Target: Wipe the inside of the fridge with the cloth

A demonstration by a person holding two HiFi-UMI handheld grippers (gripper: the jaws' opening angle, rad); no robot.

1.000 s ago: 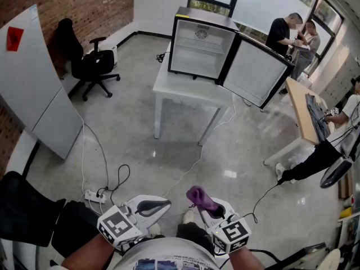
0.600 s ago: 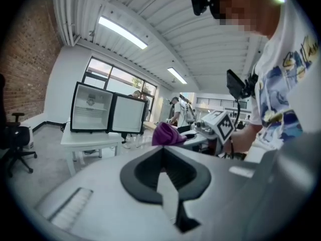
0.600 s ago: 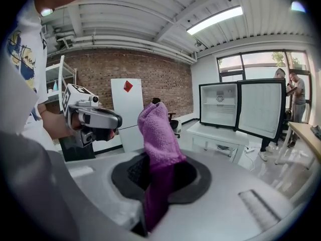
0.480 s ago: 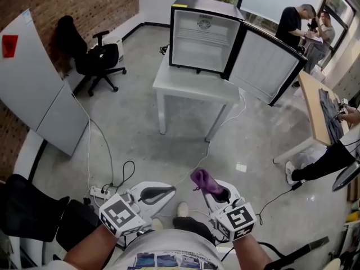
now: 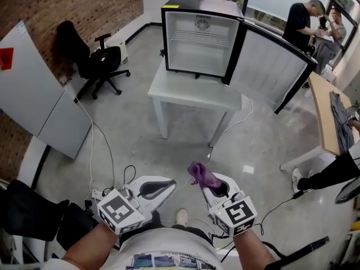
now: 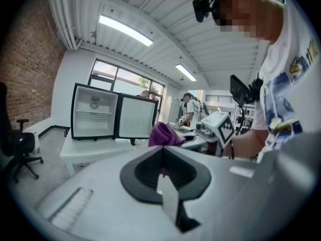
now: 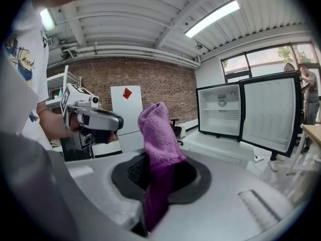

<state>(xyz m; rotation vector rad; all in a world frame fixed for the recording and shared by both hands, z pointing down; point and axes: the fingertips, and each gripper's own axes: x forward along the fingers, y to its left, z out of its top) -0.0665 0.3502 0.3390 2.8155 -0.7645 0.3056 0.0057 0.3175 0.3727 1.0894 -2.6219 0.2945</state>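
Right tongs (image 5: pixel 215 189): we see them clamped on purple cloth (image 5: pixel 199 175).
Left tongs (image 5: pixel 162 188): closed, empty.
Fridge (image 5: pixel 197 38): door open, on white table (image 5: pixel 188 91), well ahead of us.

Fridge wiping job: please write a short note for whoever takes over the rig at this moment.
Left gripper: jaws shut, empty.
Right gripper: jaws shut on the purple cloth.
Fridge: stands on the white table across the floor, well away from both grippers; its door is open.
Done: cloth in hand, door open.
Left: walk to the fridge and wipe its inside; the cloth has not yet reached it.
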